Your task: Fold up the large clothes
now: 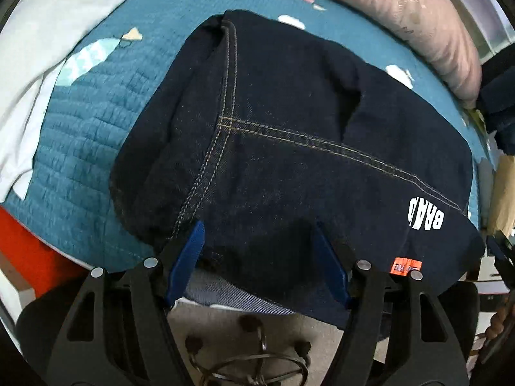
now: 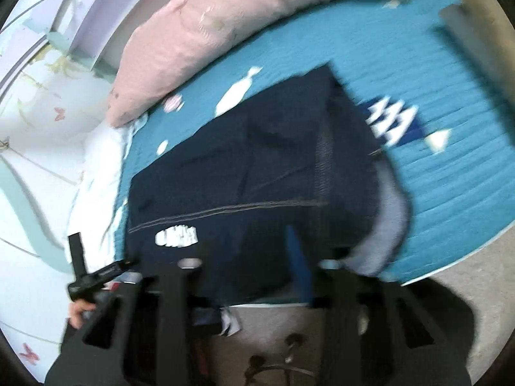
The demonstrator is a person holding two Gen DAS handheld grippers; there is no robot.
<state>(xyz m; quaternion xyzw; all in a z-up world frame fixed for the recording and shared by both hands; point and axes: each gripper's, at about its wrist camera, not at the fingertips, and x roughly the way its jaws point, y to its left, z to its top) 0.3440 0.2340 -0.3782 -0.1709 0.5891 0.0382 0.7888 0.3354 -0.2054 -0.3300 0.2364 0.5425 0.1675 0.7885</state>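
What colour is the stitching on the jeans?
Tan stitching on dark navy jeans; clearest in the left wrist view.

On the dark denim garment (image 1: 289, 148) in your left wrist view you can read white block capitals, "BRA" followed by a letter cut off by a fold, printed at about four o'clock (image 1: 426, 217). They appear upside down from your side. Just below, at about five o'clock, a small orange tag (image 1: 405, 267) carries dark handwriting too small to read. In your right wrist view the same white print (image 2: 175, 236) is blurred and unreadable.
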